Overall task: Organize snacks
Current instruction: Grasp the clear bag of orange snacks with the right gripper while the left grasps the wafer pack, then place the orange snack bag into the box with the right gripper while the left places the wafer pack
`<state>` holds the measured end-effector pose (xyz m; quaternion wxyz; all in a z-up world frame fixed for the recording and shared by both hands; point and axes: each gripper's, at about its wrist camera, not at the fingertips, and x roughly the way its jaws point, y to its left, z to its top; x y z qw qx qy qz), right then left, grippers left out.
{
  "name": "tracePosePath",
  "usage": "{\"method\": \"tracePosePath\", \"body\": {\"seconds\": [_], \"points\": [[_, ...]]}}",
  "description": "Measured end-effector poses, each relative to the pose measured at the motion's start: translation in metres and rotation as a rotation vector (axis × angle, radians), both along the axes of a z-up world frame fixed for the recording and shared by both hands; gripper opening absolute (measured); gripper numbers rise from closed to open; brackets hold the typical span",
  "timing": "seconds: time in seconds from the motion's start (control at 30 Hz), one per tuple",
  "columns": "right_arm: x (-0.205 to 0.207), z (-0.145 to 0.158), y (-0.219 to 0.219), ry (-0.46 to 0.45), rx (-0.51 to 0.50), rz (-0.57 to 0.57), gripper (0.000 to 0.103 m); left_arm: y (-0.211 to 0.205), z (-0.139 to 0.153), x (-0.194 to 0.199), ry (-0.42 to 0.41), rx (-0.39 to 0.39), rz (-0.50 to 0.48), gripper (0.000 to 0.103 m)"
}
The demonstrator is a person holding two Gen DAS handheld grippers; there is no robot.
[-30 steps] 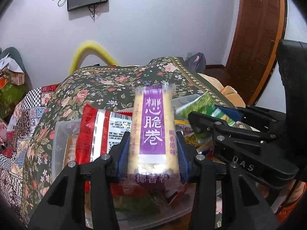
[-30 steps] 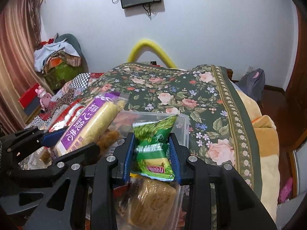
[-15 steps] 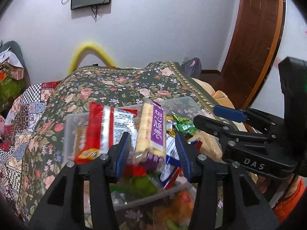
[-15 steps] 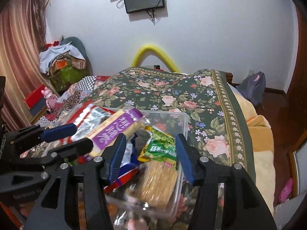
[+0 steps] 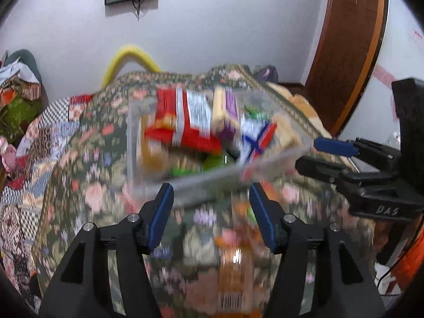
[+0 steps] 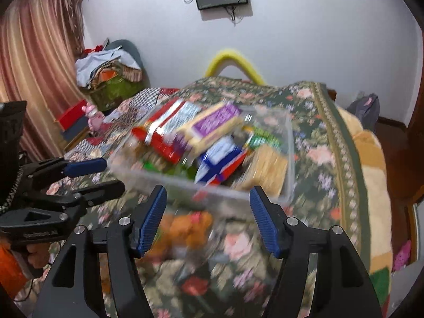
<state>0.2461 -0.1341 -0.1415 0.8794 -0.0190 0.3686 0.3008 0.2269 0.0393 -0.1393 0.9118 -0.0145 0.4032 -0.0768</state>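
Observation:
A clear plastic bin (image 5: 185, 182) (image 6: 290, 159) sits on the floral bedspread, filled with snacks: a red packet (image 5: 169, 122) (image 6: 159, 129), a purple and yellow wafer pack (image 5: 225, 106) (image 6: 212, 124), a green packet (image 6: 261, 137), a blue and white packet (image 6: 220, 153) and crackers (image 6: 267, 164). My left gripper (image 5: 210, 212) is open and empty, drawn back in front of the bin. My right gripper (image 6: 208, 217) is open and empty, also short of the bin. Each gripper shows at the side of the other's view. Both views are motion-blurred.
More snack packets, orange ones among them (image 5: 233, 265) (image 6: 185, 228), lie blurred on the bedspread (image 6: 318, 122) close under the grippers. A wooden door (image 5: 349, 39) stands right, a curtain (image 6: 34, 66) and clothes pile (image 6: 111, 74) left. A yellow tube (image 6: 233, 61) arches behind the bed.
Both grippers let go of their packs, the wafer pack from the left and the green packet from the right, into the bin. Both opened wider and pulled back and up.

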Motion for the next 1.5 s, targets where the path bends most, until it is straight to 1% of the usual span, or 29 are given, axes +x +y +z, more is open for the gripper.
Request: {"method": "tracePosePath", "body": {"seconds": [0.07, 0.17, 0.23, 0.3, 0.37, 0.47, 0.57, 0.67, 0.7, 0.77, 0.83, 0.87, 0.9, 0.97, 1.07, 1.13, 1.17, 1.2, 1.23, 1.33, 1.4, 1.5], "points": [[-0.006, -0.005, 0.000, 0.023, -0.001, 0.009, 0.063, 0.000, -0.009, -0.010, 0.026, -0.003, -0.004, 0.059], [-0.017, -0.014, 0.000, 0.044, -0.008, 0.012, 0.067, 0.000, -0.025, -0.023, 0.075, -0.031, -0.015, 0.060], [-0.021, -0.020, 0.002, 0.053, -0.023, 0.012, 0.067, -0.001, -0.037, -0.031, 0.108, -0.058, -0.022, 0.060], [-0.024, -0.024, 0.005, 0.064, -0.031, 0.014, 0.067, -0.003, -0.048, -0.036, 0.134, -0.061, -0.027, 0.060], [-0.025, -0.027, 0.007, 0.076, -0.029, 0.009, 0.072, -0.004, -0.057, -0.038, 0.152, -0.052, -0.023, 0.060], [-0.026, -0.030, 0.012, 0.088, -0.028, 0.009, 0.079, 0.000, -0.069, -0.039, 0.175, -0.060, -0.004, 0.060], [-0.024, -0.031, 0.020, 0.089, -0.035, 0.016, 0.082, 0.011, -0.077, -0.038, 0.168, -0.051, 0.037, 0.060], [-0.021, -0.035, 0.032, 0.088, -0.056, 0.028, 0.082, 0.022, -0.081, -0.036, 0.161, -0.050, 0.070, 0.059], [-0.020, -0.037, 0.036, 0.091, -0.063, 0.032, 0.082, 0.027, -0.082, -0.036, 0.156, -0.060, 0.080, 0.058], [-0.017, -0.041, 0.042, 0.097, -0.076, 0.035, 0.082, 0.030, -0.083, -0.037, 0.146, -0.065, 0.090, 0.051], [-0.013, -0.047, 0.047, 0.107, -0.093, 0.039, 0.082, 0.034, -0.082, -0.039, 0.129, -0.063, 0.098, 0.039], [-0.012, -0.050, 0.049, 0.113, -0.095, 0.041, 0.083, 0.035, -0.082, -0.039, 0.125, -0.064, 0.100, 0.036], [-0.011, -0.052, 0.050, 0.111, -0.100, 0.036, 0.085, 0.036, -0.083, -0.039, 0.121, -0.067, 0.101, 0.034], [-0.008, -0.055, 0.051, 0.112, -0.100, 0.025, 0.086, 0.041, -0.082, -0.038, 0.118, -0.076, 0.101, 0.034], [-0.001, -0.059, 0.048, 0.150, -0.069, 0.023, 0.088, 0.039, -0.080, -0.035, 0.111, -0.068, 0.102, 0.034], [0.004, -0.067, 0.048, 0.200, -0.062, 0.039, 0.084, 0.037, -0.076, -0.036, 0.100, -0.060, 0.100, 0.034], [0.004, -0.069, 0.048, 0.204, -0.067, 0.038, 0.082, 0.036, -0.074, -0.037, 0.093, -0.057, 0.098, 0.034], [0.002, -0.069, 0.048, 0.189, -0.072, 0.038, 0.079, 0.035, -0.070, -0.037, 0.085, -0.056, 0.095, 0.034], [0.000, -0.067, 0.047, 0.180, -0.072, 0.042, 0.071, 0.034, -0.065, -0.038, 0.072, -0.054, 0.090, 0.034], [-0.002, -0.063, 0.044, 0.182, -0.059, 0.055, 0.057, 0.030, -0.053, -0.037, 0.047, -0.051, 0.084, 0.034], [-0.005, -0.060, 0.041, 0.177, -0.055, 0.055, 0.056, 0.029, -0.045, -0.037, 0.028, -0.051, 0.081, 0.034], [-0.011, -0.052, 0.034, 0.136, -0.062, 0.051, 0.053, 0.027, -0.033, -0.036, 0.000, -0.057, 0.078, 0.034]]}}
